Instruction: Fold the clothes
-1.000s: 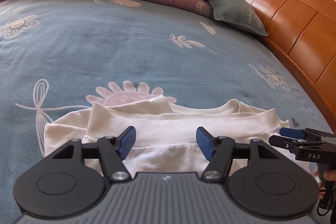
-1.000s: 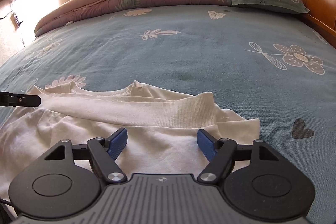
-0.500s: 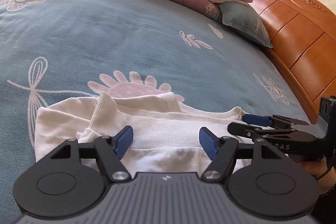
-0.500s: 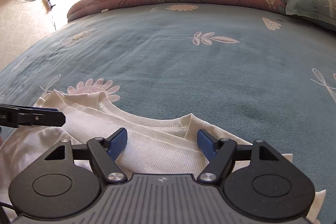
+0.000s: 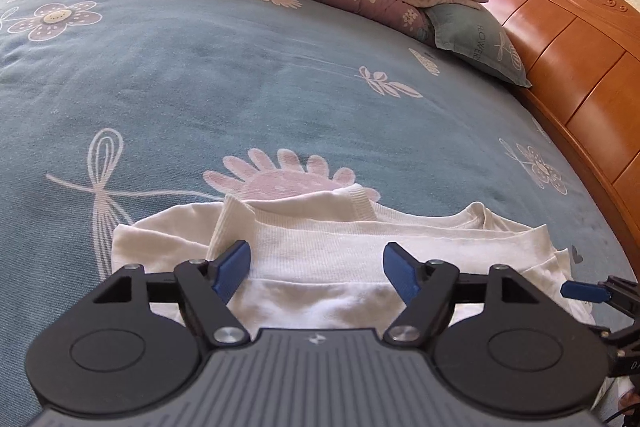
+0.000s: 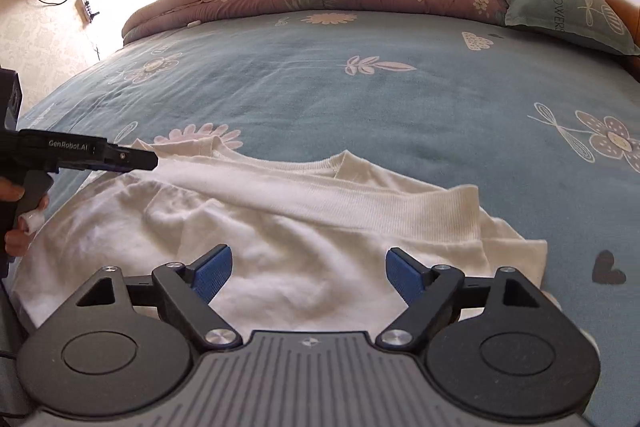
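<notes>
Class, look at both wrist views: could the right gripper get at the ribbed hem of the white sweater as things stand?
Probably yes. The right gripper has just been opening and holds nothing; it hangs over the sweater, and the ribbed hem lies exposed just ahead. The left gripper is off at the far side.

You can read "GenRoboLAI" in pale letters along the black body of the left gripper (image 6: 132, 159) at nine o'clock in your right wrist view. At two o'clock, the blue-green pillow (image 6: 568, 15) carries "FLOWER", running down its face.
</notes>
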`<state>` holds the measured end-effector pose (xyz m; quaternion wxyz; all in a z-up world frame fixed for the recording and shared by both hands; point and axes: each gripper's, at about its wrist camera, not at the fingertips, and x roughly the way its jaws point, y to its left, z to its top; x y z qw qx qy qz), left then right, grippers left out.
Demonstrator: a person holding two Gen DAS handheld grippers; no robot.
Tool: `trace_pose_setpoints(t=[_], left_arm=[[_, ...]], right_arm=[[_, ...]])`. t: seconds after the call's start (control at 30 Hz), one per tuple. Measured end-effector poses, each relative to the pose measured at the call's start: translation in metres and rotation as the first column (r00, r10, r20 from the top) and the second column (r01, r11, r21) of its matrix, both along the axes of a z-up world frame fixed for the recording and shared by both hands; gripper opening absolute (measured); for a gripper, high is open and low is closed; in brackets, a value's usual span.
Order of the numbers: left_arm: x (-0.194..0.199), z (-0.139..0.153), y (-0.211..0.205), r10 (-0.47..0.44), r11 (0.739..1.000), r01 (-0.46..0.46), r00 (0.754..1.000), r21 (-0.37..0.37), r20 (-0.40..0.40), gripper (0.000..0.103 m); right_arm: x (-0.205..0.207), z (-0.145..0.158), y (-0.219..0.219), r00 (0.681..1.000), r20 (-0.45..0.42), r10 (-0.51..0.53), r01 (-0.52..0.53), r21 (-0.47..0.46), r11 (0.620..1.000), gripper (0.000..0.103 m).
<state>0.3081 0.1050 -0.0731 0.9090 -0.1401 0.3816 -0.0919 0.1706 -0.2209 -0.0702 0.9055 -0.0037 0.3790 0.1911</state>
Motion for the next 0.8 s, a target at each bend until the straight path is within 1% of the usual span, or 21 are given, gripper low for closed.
trace_pose_setpoints(t=[0.07,0.1,0.13,0.2,0.23,0.33,0.4,0.43,0.5,0.57,0.63,0.73,0.77,0.8], left_arm=[[-0.007,0.013,0.000,0.004,1.000,-0.005,1.000,0.030,0.031,0.074],[-0.010,0.019,0.001,0.004,1.000,-0.005,0.999,0.028,0.041,0.074],[-0.014,0.024,0.002,0.003,1.000,-0.003,0.999,0.009,0.043,0.074],[-0.022,0.026,0.003,-0.009,1.000,0.009,0.999,-0.017,0.035,0.074],[-0.025,0.024,0.002,-0.014,1.000,0.014,1.000,-0.022,0.021,0.075],[-0.030,0.009,0.003,-0.011,0.999,0.009,0.999,-0.037,-0.038,0.075],[-0.031,-0.001,0.006,0.020,1.000,-0.021,0.996,-0.010,-0.092,0.074],[-0.033,-0.001,0.008,0.034,0.999,-0.034,0.995,0.000,-0.093,0.074],[-0.043,0.009,0.012,0.042,0.999,-0.042,0.996,-0.008,-0.074,0.074],[-0.052,0.020,0.012,0.024,0.999,-0.026,0.998,-0.021,-0.060,0.076],[-0.062,0.026,0.006,-0.018,0.999,0.016,0.998,-0.035,-0.053,0.078],[-0.076,0.021,-0.004,-0.076,0.995,0.072,0.995,-0.065,-0.059,0.080],[-0.078,0.015,-0.006,-0.075,0.995,0.070,0.995,-0.069,-0.071,0.080],[-0.080,0.009,-0.004,-0.047,0.997,0.041,0.994,-0.063,-0.094,0.080]], right_arm=[[-0.012,-0.009,-0.005,1.000,-0.027,-0.013,0.012,-0.011,1.000,0.089],[-0.017,-0.012,-0.008,1.000,-0.018,-0.016,0.015,-0.006,1.000,0.090],[-0.019,-0.014,-0.008,1.000,-0.012,-0.016,0.016,0.000,1.000,0.092],[-0.021,-0.017,-0.008,1.000,-0.004,-0.016,0.016,0.010,1.000,0.101],[-0.019,-0.018,-0.007,1.000,-0.007,-0.015,0.015,0.013,1.000,0.103],[-0.016,-0.019,0.001,1.000,-0.007,-0.029,0.029,-0.018,0.999,0.103],[-0.016,-0.021,0.002,0.999,-0.002,-0.032,0.032,-0.022,0.999,0.103],[-0.016,-0.021,0.001,0.999,-0.001,-0.032,0.032,-0.016,0.999,0.103],[-0.017,-0.022,-0.001,0.999,0.002,-0.032,0.032,-0.006,0.999,0.103],[-0.018,-0.022,-0.003,0.999,0.005,-0.035,0.035,0.004,0.999,0.103],[-0.019,-0.023,-0.001,0.999,0.013,-0.039,0.039,-0.002,0.999,0.103],[-0.020,-0.024,0.002,0.999,0.025,-0.041,0.042,-0.020,0.999,0.103],[-0.020,-0.025,0.002,0.999,0.027,-0.040,0.040,-0.021,0.999,0.103],[-0.021,-0.025,0.002,0.999,0.030,-0.038,0.039,-0.022,0.999,0.103]])
